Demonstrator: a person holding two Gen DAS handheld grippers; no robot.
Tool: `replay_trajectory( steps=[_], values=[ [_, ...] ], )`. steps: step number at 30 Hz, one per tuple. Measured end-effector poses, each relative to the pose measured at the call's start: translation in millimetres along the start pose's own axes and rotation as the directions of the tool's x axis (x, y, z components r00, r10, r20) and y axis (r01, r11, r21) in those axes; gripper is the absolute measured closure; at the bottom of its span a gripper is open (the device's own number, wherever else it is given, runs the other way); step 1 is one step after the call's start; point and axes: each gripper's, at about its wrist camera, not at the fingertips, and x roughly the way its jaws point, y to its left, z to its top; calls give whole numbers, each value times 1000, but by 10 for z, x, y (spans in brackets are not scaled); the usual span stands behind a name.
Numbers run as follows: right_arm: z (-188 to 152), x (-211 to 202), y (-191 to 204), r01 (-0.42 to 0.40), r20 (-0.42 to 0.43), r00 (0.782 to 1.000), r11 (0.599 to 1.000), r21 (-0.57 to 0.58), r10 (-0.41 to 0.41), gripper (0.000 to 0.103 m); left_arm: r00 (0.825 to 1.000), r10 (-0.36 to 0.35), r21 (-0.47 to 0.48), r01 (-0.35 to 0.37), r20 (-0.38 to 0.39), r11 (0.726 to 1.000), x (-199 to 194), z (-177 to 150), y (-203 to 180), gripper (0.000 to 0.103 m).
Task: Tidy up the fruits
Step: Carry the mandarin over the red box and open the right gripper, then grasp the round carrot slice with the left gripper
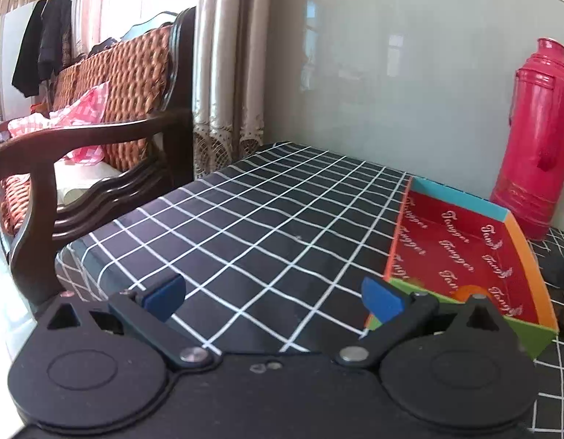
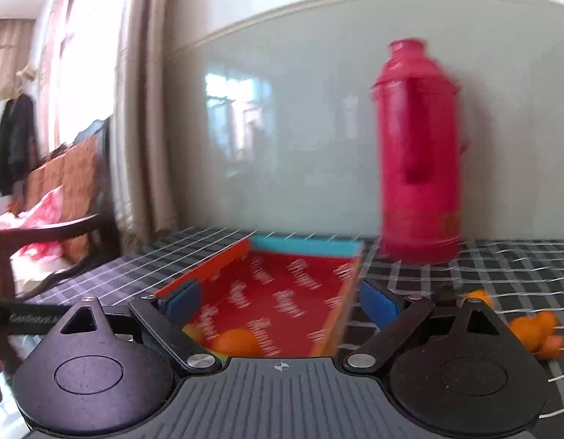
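Observation:
A red cardboard tray (image 1: 461, 252) with coloured rims sits on the black checked tablecloth; it also shows in the right wrist view (image 2: 282, 292). An orange fruit (image 2: 234, 342) lies in its near corner, and its top peeks out in the left wrist view (image 1: 470, 290). More orange fruits (image 2: 534, 329) lie on the cloth to the tray's right. My left gripper (image 1: 272, 298) is open and empty, left of the tray. My right gripper (image 2: 280, 305) is open and empty, just over the tray's near end. The right wrist view is blurred.
A tall pink thermos (image 1: 537, 139) stands behind the tray by the wall, also in the right wrist view (image 2: 419, 153). Dark small things (image 1: 563, 314) lie right of the tray. A wooden sofa (image 1: 91, 146) stands past the table's left edge.

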Motion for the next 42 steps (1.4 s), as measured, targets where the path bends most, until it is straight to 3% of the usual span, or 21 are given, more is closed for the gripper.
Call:
replay_trajectory(
  steps=[1,5,8,10,14,18,21,24,28,31,34,36,41,42],
  values=[
    [6,-35,-71,30,6,1000,999,12,-30,0,1000,-8,7,8,5,1000,-9,-1,-32,6],
    [31,-195,-386,182,20,983,983,41,-182,0,998,-56,53,53,42,997,-101,-14,-230,6],
    [36,-291,-682,315,6,949,947,68,-316,0,991,-118,98,110,70,989,-188,-32,-437,6],
    [26,-423,-876,423,10,905,901,98,-426,0,982,-166,133,153,86,979,-247,-60,-589,6],
    [0,-673,-1222,631,-11,769,757,168,-639,0,953,-288,214,263,95,941,-380,-141,-964,6],
    [-31,-910,-1534,785,-38,607,591,184,-794,0,913,-400,308,359,77,881,-505,-282,-1395,6],
    [-39,-1052,-1706,842,-36,523,509,181,-852,0,891,-451,359,406,49,841,-547,-399,-1697,6],
    [-71,-1241,-1871,835,-50,531,512,202,-846,0,871,-492,397,455,-9,798,-516,-498,-1977,6],
    [-103,-1371,-2019,855,-47,500,484,186,-865,0,843,-534,390,515,-67,763,-515,-615,-2256,8],
    [-137,-1420,-2116,859,-39,493,478,184,-869,0,825,-556,375,548,-99,747,-506,-675,-2461,10],
    [-140,-1471,-2192,863,-53,486,468,191,-873,0,806,-575,357,583,-141,730,-472,-727,-2600,21],
    [-150,-1510,-2268,864,-69,482,461,201,-873,0,799,-578,345,596,-166,725,-442,-766,-2686,34],
    [-164,-1601,-2377,858,-88,488,458,234,-869,0,797,-568,309,604,-207,735,-317,-812,-2855,37],
    [-168,-1609,-2388,857,-91,489,458,236,-868,0,796,-565,302,605,-215,737,-293,-819,-2883,41]
  ],
)
